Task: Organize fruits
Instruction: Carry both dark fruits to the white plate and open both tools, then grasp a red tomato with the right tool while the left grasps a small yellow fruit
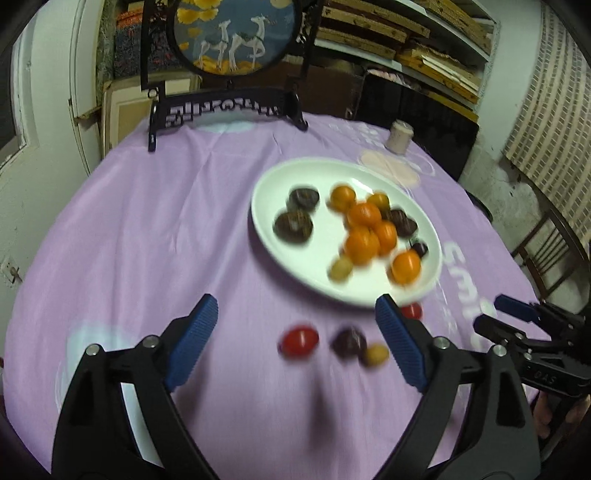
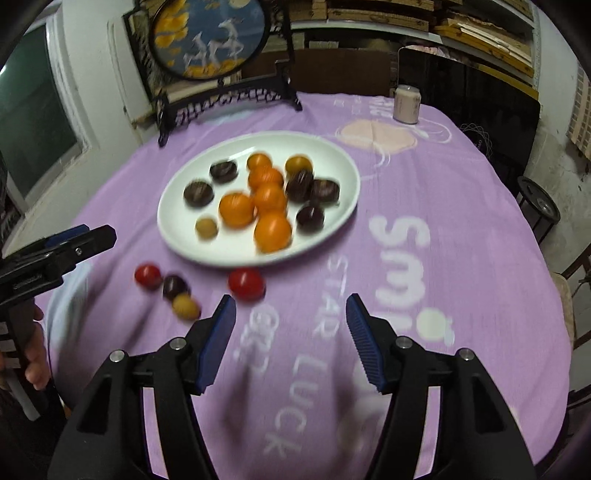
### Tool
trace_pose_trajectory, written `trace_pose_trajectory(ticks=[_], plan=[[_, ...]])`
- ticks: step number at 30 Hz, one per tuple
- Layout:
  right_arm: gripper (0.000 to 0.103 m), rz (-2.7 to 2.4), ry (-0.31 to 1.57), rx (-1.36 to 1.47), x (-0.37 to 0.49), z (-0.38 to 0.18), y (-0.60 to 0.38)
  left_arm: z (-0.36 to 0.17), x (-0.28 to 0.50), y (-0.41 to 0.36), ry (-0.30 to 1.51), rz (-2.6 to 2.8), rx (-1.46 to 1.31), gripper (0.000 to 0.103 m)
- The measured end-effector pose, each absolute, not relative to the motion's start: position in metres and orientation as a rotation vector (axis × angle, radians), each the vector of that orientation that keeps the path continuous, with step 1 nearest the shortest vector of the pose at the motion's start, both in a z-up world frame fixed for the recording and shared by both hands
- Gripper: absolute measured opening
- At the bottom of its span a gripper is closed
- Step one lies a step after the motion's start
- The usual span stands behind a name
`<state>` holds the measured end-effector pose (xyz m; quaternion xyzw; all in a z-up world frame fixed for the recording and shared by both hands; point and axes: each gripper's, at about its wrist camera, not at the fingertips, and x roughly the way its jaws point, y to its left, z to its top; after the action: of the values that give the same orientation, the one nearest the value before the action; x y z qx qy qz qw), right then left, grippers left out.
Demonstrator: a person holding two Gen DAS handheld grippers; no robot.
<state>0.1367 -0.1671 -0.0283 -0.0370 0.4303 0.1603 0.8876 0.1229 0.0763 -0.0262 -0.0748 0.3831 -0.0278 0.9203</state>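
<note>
A white oval plate (image 1: 284,236) (image 2: 177,236) on the purple cloth holds several orange fruits (image 1: 364,214) (image 2: 236,209), dark purple fruits (image 1: 293,226) (image 2: 198,192) and a small yellow one (image 1: 340,268) (image 2: 206,228). In front of the plate lie two red tomatoes (image 1: 298,340) (image 2: 246,283), (image 1: 413,310) (image 2: 147,275), a dark fruit (image 1: 348,342) (image 2: 175,286) and a yellow fruit (image 1: 375,354) (image 2: 185,306). My left gripper (image 1: 295,343) is open above the loose fruits. My right gripper (image 2: 290,325) is open and empty, right of them; it also shows in the left wrist view (image 1: 498,321).
A round painted screen on a black stand (image 1: 236,33) (image 2: 210,37) sits at the table's far edge. A pale can (image 1: 399,137) (image 2: 406,104) stands at the far right. Shelves with boards (image 1: 424,44) line the back wall. A chair (image 1: 554,251) is on the right.
</note>
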Motion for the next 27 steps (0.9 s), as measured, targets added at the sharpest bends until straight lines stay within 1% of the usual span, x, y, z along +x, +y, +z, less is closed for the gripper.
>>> trace_pose_trajectory(ticks=[7, 14, 16, 18, 19, 20, 21, 23, 27], plan=[[0.063, 0.354, 0.921, -0.107, 0.132, -0.042, -0.149, -0.034, 0.096, 0.083, 0.796, -0.029, -0.144, 0.089], [0.062, 0.367, 0.925, -0.144, 0.155, -0.058, -0.123, -0.045, 0.079, 0.098, 0.827, -0.035, -0.163, 0.089], [0.056, 0.353, 0.941, -0.168, 0.166, -0.066, -0.114, -0.048, 0.077, 0.097, 0.838, -0.054, -0.165, 0.089], [0.045, 0.354, 0.957, -0.184, 0.174, -0.072, -0.108, -0.051, 0.074, 0.093, 0.848, -0.073, -0.164, 0.089], [0.043, 0.354, 0.968, -0.19, 0.179, -0.076, -0.105, -0.052, 0.073, 0.091, 0.851, -0.081, -0.164, 0.089], [0.036, 0.355, 0.986, -0.192, 0.185, -0.081, -0.101, -0.053, 0.073, 0.089, 0.857, -0.091, -0.164, 0.089], [0.034, 0.359, 1.004, -0.192, 0.189, -0.085, -0.1, -0.054, 0.073, 0.087, 0.861, -0.097, -0.166, 0.089], [0.032, 0.357, 0.999, -0.203, 0.189, -0.086, -0.099, -0.055, 0.073, 0.083, 0.872, -0.116, -0.172, 0.089], [0.032, 0.364, 0.971, -0.189, 0.17, -0.073, -0.11, -0.056, 0.075, 0.069, 0.889, -0.15, -0.174, 0.089]])
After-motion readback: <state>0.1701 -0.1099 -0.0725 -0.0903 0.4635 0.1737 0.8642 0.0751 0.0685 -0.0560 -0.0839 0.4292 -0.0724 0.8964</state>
